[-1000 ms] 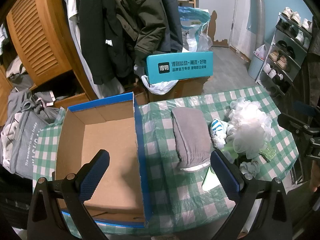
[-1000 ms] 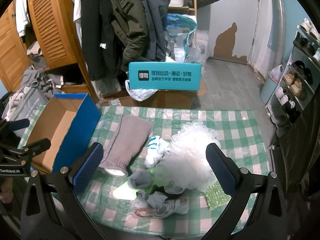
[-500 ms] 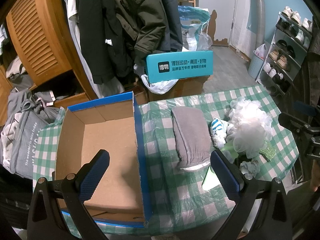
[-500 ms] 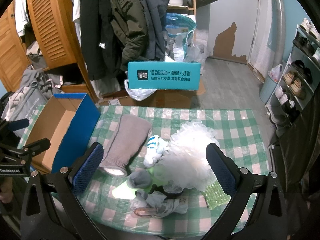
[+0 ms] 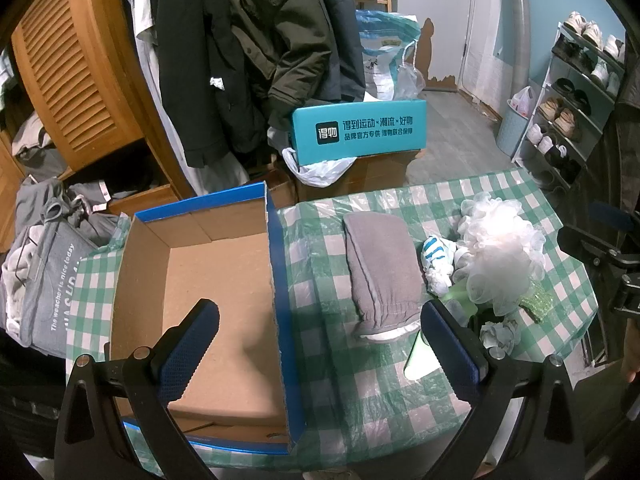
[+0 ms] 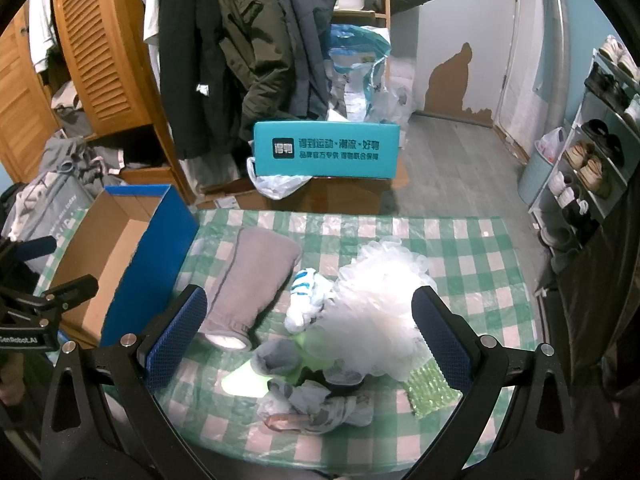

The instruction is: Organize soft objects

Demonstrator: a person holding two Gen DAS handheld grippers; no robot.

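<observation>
Cluttered room, checked tabletop (image 6: 460, 240). Nothing shifted over last second. Left hand-held gripper (image 5: 320, 344) and right hand-held gripper (image 6: 310, 332) both wide open, empty. Soft objects (image 6: 376, 312) heaped beside empty box (image 5: 208, 280); sorting not started.

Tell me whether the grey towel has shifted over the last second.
No. The grey towel lies on the same checks of the tablecloth, equally far from the blue box.

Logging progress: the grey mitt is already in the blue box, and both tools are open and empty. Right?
Not quite. The grey mitt still lies on the table, right of the blue box, which holds nothing, as the left wrist view shows. Both the left tool and the right tool are open and empty.
</observation>
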